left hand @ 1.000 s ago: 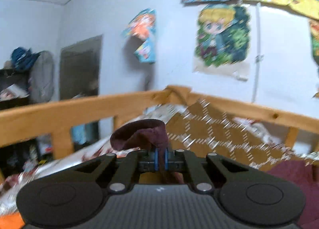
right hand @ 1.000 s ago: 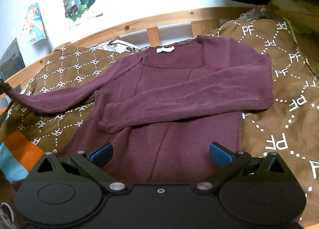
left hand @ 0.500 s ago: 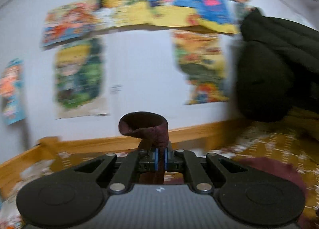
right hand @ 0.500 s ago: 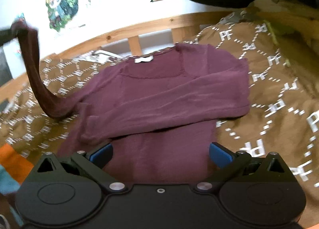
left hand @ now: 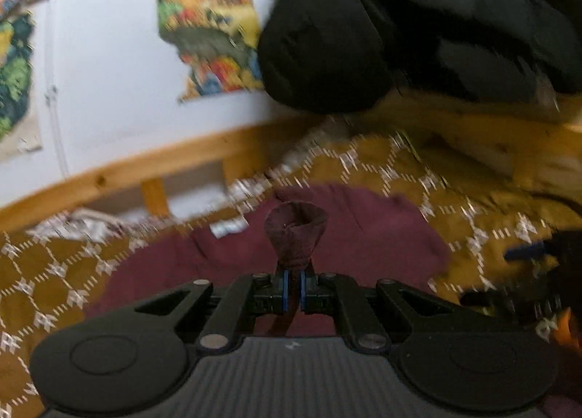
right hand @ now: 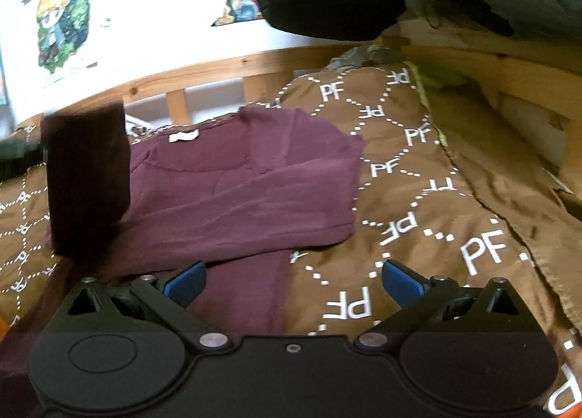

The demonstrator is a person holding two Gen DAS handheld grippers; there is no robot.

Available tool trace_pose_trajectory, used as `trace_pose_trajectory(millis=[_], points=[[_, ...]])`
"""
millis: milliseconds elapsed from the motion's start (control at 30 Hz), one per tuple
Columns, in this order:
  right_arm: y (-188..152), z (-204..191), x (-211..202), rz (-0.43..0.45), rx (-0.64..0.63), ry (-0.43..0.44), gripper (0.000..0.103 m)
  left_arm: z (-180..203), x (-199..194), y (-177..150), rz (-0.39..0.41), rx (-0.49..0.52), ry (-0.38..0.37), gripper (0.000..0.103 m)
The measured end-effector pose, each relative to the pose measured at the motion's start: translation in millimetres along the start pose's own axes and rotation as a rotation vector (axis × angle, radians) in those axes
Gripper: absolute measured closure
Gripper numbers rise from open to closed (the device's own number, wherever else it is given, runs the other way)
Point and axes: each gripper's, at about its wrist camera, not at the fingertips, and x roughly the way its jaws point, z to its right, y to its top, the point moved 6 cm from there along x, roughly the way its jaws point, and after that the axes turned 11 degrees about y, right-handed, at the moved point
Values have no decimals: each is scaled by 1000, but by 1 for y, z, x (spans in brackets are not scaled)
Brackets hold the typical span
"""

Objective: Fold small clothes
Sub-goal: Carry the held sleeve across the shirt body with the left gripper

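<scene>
Left wrist view: the left gripper (left hand: 292, 290) pinches the sweater's bunched, rolled maroon knit cuff (left hand: 294, 236). Right wrist view: the right gripper (right hand: 293, 278), blue pads apart, hovers over the maroon sweater (right hand: 254, 185) lying flat on the brown patterned quilt (right hand: 418, 199).

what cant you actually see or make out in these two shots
- Sweater hem: right wrist view, hidden behind the right gripper body at the bottom edge.
- Sleeve below the cuff: left wrist view, hidden behind the left gripper, shut on it.
- Posters: left wrist view, motion blur smears the pictures.
- Neck label: right wrist view, too small to read.
</scene>
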Motion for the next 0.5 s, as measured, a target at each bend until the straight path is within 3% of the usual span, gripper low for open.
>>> trace_pose_trajectory(millis=[167,233,267,300,400,500], points=[[1,6,2,6,17,-6,1,18,4,-31,-121,16,-64,91],[1,6,3,5,15,-8,1,20,-1,-43,-158,19,-94,68],[0,7,3,3,14,-10,1,20,-4,-48,-161,25,-98,48],[0,7,4,-1,14,-13,1,20,-8,-50,-160,35,-98,33],[-4,7,7,-12,13,-16,1,17,-20,-57,-165,57,-121,25],[-7,3,10,-17,15,8,1,-2,-28,-62,-187,29,-60,16]])
